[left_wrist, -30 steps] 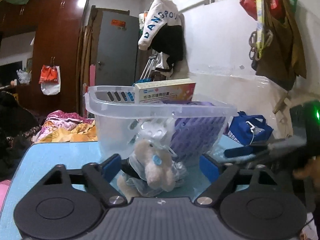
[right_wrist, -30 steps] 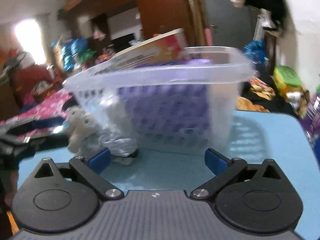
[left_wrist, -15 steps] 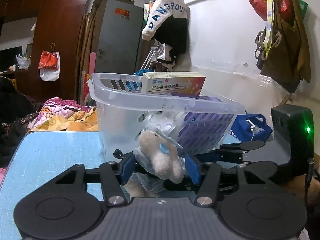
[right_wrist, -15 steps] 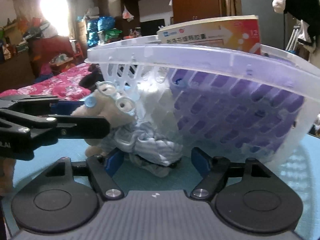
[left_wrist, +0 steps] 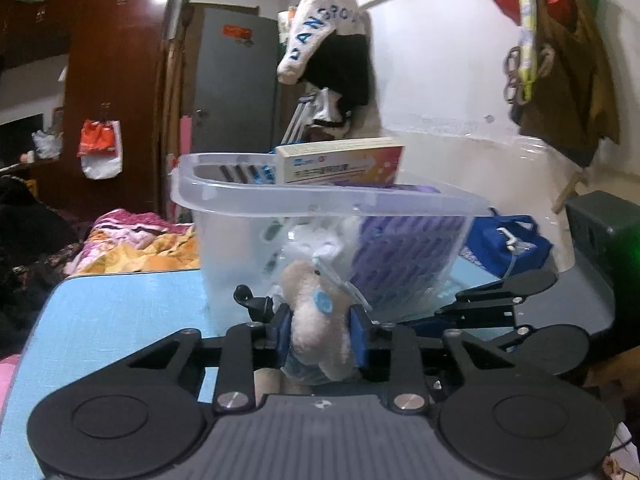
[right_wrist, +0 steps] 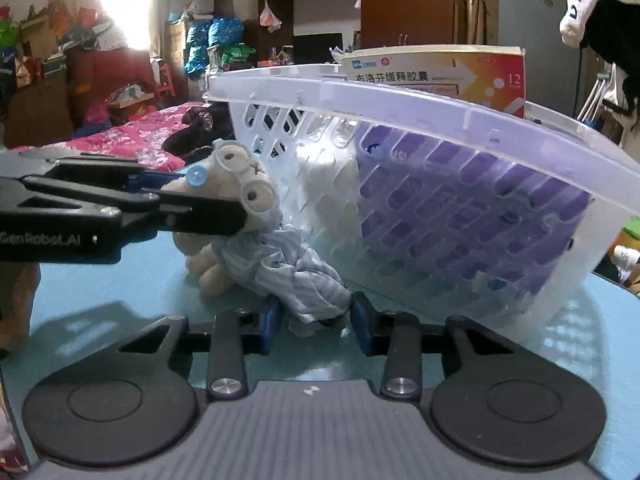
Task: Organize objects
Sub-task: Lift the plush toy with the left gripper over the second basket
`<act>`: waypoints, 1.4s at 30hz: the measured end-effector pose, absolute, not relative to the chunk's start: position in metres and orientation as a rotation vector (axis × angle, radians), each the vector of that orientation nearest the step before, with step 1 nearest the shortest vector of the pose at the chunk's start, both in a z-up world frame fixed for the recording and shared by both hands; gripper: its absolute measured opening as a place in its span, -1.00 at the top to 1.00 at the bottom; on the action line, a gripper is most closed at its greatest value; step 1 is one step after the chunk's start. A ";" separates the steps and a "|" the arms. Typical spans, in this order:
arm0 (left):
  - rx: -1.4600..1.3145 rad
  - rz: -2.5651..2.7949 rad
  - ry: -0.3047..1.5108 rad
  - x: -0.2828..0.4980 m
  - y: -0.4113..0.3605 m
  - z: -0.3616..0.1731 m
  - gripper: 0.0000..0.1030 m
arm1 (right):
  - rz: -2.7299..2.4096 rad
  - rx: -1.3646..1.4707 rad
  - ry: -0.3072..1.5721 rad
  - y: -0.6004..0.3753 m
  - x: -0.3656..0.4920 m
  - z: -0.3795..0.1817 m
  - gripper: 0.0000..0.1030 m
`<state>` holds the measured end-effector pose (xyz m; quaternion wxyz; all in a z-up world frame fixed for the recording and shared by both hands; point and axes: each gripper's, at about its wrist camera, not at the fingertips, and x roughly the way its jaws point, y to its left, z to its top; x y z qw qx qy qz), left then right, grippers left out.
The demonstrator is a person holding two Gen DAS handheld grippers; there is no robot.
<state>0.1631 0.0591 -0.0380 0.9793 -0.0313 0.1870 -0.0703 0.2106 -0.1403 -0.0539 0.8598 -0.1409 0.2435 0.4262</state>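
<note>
Left gripper (left_wrist: 319,326) pinched plush toy (left_wrist: 316,316) on table (left_wrist: 120,308) beside basket (left_wrist: 320,200), right gripper (right_wrist: 316,322) closing around its cloth without clear contact; lift should clear rim before dropping in.

basket (right_wrist: 420,92) contents blurred, toy (left_wrist: 316,332) legs hidden

Two low tabletop wrist views, close up, sharing plush toy (left_wrist: 316,320) and basket (right_wrist: 440,184)
</note>
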 end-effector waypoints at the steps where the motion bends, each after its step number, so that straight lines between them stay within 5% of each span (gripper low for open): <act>1: -0.061 -0.147 0.373 0.161 0.058 -0.038 0.36 | 0.893 -0.305 0.504 -0.143 0.207 -0.054 0.21; 23: 0.080 -0.263 0.157 0.100 0.004 0.005 0.35 | 0.822 -0.286 0.260 -0.179 0.154 -0.009 0.21; 42: 0.171 -0.192 0.091 0.191 0.006 0.124 0.34 | 0.714 -0.302 0.205 -0.128 0.258 0.092 0.20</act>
